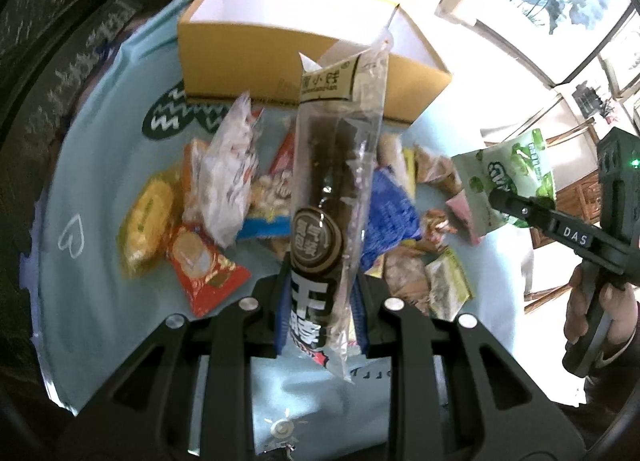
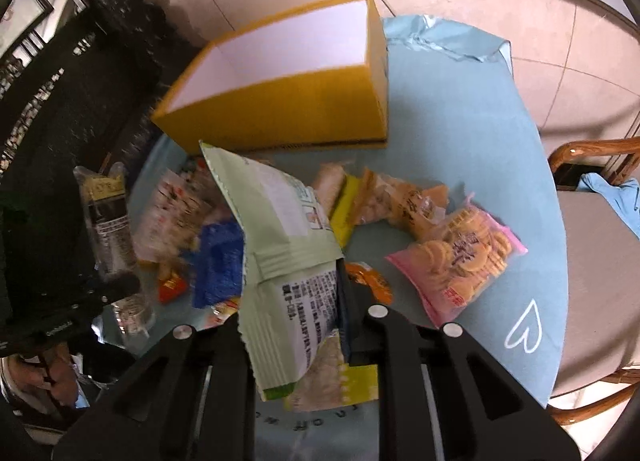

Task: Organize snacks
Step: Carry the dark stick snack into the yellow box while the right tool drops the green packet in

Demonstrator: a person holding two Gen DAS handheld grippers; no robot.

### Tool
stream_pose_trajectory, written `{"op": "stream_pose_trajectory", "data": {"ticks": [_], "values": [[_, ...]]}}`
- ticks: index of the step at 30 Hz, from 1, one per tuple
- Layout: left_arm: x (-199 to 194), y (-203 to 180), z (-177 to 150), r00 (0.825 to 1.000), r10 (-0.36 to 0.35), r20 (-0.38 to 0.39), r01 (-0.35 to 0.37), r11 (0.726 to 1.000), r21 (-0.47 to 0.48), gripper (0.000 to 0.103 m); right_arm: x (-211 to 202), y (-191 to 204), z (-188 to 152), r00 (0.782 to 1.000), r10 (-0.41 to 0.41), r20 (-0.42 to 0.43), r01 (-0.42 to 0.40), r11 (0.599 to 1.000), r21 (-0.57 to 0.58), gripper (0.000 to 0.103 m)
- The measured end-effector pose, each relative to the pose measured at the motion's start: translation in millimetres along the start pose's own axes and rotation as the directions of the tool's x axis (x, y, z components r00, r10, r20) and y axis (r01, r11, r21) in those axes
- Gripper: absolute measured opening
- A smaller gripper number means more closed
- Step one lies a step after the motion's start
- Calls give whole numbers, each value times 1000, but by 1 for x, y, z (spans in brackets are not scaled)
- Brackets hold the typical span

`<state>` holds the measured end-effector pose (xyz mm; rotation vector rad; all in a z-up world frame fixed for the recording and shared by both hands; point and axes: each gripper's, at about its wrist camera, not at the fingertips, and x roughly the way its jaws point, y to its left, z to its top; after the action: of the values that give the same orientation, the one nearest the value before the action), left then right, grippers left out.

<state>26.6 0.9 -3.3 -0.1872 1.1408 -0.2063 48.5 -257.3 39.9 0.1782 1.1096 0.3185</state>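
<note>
Blue tablecloth point(image 1: 100, 165), snacks heaped at centre, yellow box point(image 1: 280, 61) above.
My left gripper point(image 1: 320, 313) is clamped on a dark stick pack point(image 1: 332, 189); right gripper point(image 2: 304, 325), blurred, seems closed on a green bag point(image 2: 280, 237).

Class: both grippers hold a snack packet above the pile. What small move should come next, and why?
Probably carry the left gripper, shut on the long dark snack packet, forward over the open yellow box just behind the pile. The box looks empty, and the right gripper already holds its green packet.
</note>
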Motion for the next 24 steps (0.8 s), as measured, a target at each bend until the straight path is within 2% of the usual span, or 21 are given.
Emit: {"op": "stream_pose_trajectory", "data": {"ticks": [6,11,16,20,21,22,23,24], "values": [[-18,-12,36,998,-33,59,31,999,26,25,-23,21,32,994,63,87,-61,998,-29,17],[-28,-20,91,991,-50,126,45,998,41,25,-31,43,86,977,110,183,-99,993,-65,17],[-16,-20,162,985,-29,173,23,999,35,26,0,39,147,968,109,227,-110,994,-10,17],[18,-12,216,989,-17,148,17,1000,-3,26,35,31,181,975,59,214,-69,997,41,20],[28,-10,226,990,-9,140,11,1000,-11,28,47,30,188,980,44,195,-55,997,46,20],[41,-6,237,992,-2,127,6,999,-32,30,58,30,193,985,34,167,-43,998,49,25],[50,-4,242,993,14,116,-8,999,-49,41,71,30,196,992,7,129,-13,999,47,40],[58,-1,246,993,42,112,-34,997,-74,67,77,31,196,993,-30,115,25,998,51,49]]}}
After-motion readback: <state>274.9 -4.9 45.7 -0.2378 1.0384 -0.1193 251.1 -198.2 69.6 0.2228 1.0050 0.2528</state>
